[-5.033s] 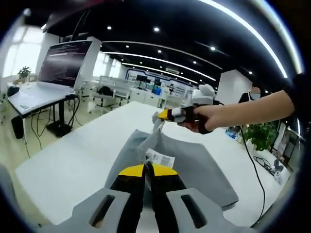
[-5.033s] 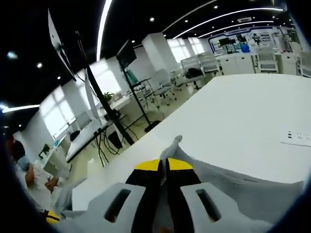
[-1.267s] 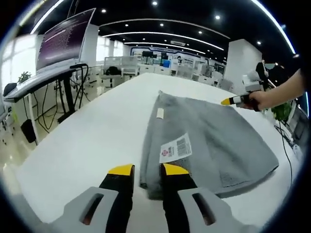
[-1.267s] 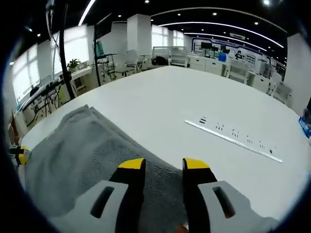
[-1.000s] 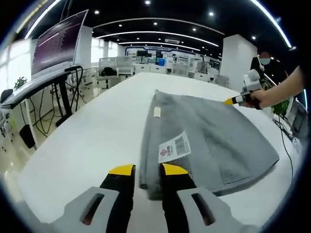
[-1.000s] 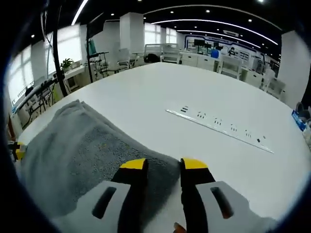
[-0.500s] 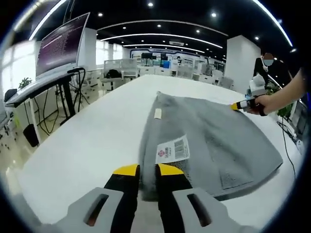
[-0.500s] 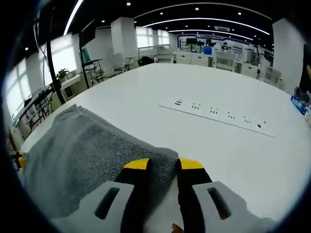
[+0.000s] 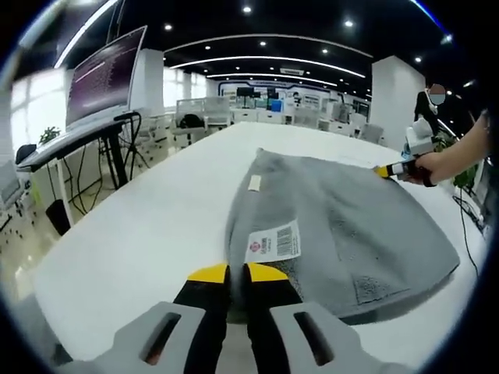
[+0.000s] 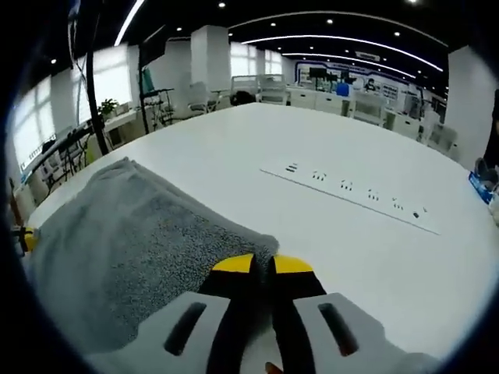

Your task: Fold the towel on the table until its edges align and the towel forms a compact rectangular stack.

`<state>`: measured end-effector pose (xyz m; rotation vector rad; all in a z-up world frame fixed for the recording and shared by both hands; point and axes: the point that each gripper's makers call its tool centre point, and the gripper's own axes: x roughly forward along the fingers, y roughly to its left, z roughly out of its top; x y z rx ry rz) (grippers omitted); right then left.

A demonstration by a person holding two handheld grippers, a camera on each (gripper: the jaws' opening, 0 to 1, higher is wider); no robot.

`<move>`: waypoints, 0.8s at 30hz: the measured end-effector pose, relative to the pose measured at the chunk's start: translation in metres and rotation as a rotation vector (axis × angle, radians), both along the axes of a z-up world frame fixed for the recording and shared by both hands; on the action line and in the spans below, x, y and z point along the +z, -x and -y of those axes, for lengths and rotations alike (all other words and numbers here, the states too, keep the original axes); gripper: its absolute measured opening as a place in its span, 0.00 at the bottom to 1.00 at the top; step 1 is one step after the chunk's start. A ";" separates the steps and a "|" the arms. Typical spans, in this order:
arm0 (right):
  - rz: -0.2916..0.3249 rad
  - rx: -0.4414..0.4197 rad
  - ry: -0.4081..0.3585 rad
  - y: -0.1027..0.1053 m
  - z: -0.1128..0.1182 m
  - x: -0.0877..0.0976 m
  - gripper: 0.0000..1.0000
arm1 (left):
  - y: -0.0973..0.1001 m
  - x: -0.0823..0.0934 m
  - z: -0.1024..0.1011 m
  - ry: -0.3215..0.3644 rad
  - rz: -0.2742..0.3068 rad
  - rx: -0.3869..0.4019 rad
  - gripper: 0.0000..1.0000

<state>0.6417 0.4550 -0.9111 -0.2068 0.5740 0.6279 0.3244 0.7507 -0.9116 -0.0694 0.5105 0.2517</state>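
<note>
Both my left fingers (image 9: 236,272) and right fingers (image 10: 263,263) are pinched on corners of the folded grey terry towel (image 9: 335,226) lying flat on the white bench (image 9: 148,226).

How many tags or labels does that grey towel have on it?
2. A white barcode label lies on the grey towel near the left gripper; a small white tag sits farther along the same edge. Others may be hidden underneath.
</note>
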 end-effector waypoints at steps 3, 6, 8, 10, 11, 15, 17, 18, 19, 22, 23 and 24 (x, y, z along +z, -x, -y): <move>-0.003 0.000 -0.003 0.000 0.004 -0.001 0.05 | 0.000 -0.001 0.001 -0.001 -0.005 -0.012 0.07; 0.005 0.004 0.010 0.001 0.013 0.000 0.05 | 0.000 -0.002 0.007 -0.004 -0.013 -0.032 0.07; 0.005 -0.001 0.009 0.001 0.018 0.000 0.05 | -0.001 -0.002 0.014 -0.005 -0.018 -0.050 0.07; 0.005 -0.012 0.010 0.002 0.027 -0.001 0.05 | -0.002 -0.002 0.023 -0.045 -0.045 -0.095 0.06; 0.007 -0.015 0.014 0.003 0.031 -0.001 0.04 | -0.003 -0.001 0.029 -0.093 -0.071 -0.131 0.06; 0.018 -0.043 0.022 0.002 0.055 -0.002 0.04 | -0.009 0.001 0.054 -0.184 -0.113 -0.230 0.05; 0.020 -0.051 0.025 0.001 0.066 -0.002 0.04 | -0.011 0.002 0.064 -0.171 -0.113 -0.244 0.04; 0.020 -0.057 0.029 0.002 0.076 -0.001 0.04 | -0.012 0.002 0.068 -0.165 -0.112 -0.253 0.04; 0.022 -0.061 0.032 0.000 0.082 -0.002 0.04 | -0.014 0.002 0.075 -0.157 -0.111 -0.267 0.04; 0.027 -0.081 0.049 0.003 0.110 -0.003 0.04 | -0.017 0.001 0.095 -0.127 -0.112 -0.315 0.04; 0.028 -0.087 0.052 0.003 0.116 -0.003 0.04 | -0.019 0.001 0.104 -0.121 -0.116 -0.335 0.04; 0.028 -0.098 0.054 0.002 0.126 -0.003 0.04 | -0.020 0.001 0.110 -0.121 -0.118 -0.346 0.04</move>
